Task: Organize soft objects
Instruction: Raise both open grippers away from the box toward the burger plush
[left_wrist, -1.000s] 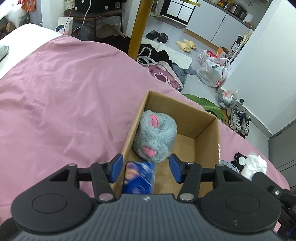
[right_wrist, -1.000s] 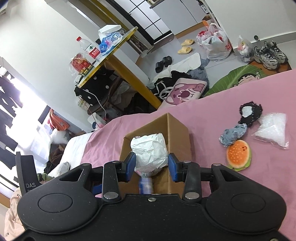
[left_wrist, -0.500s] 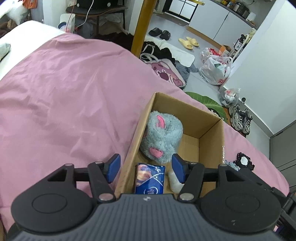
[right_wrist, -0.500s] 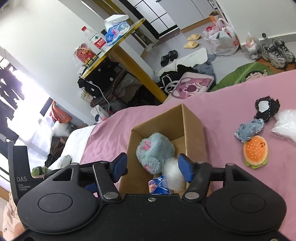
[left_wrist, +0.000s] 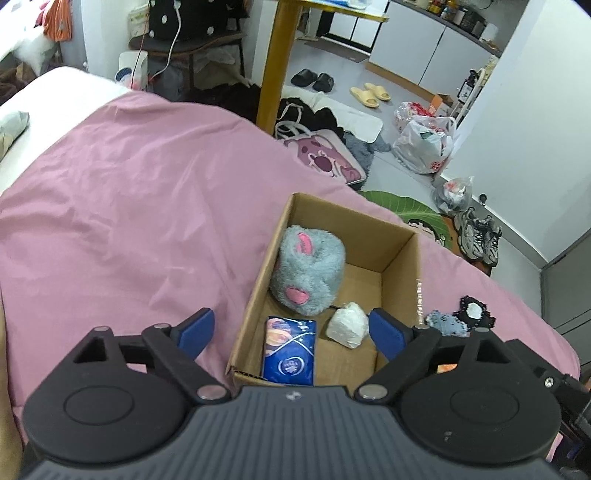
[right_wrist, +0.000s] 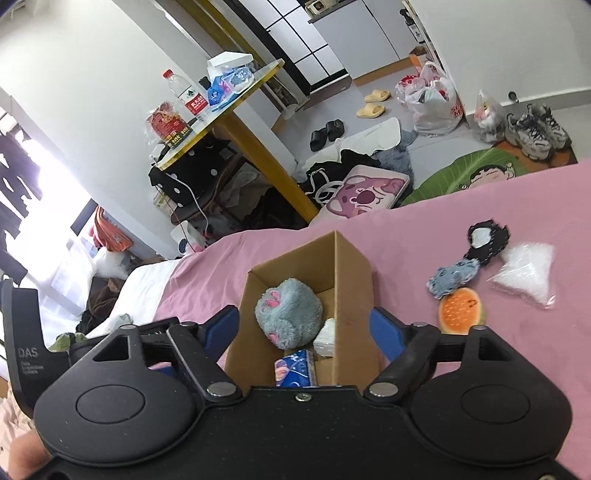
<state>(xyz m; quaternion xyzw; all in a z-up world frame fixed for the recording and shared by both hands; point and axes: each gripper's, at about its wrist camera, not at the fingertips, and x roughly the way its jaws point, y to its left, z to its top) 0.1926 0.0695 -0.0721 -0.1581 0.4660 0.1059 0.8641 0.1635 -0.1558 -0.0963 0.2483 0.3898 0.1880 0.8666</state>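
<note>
Both tongs are shown spread wide and empty above a cardboard box set on a pink bedspread. Left gripper: blue-tipped fingers held apart over the box's near end. Right gripper: fingers likewise parted, straddling the box's near end. Inside the box, a grey plush paw with pink pads is seen against the left wall toward the far end; a blue tissue pack lies at the near end, just beside a white crumpled wad. Outside the box, to its right on the bedspread, four soft items are grouped: a grey-blue plush piece, a black-and-white patch touching it on the far side, an orange burger toy nearest the camera, and a clear bag of white filling farthest from the box.
</note>
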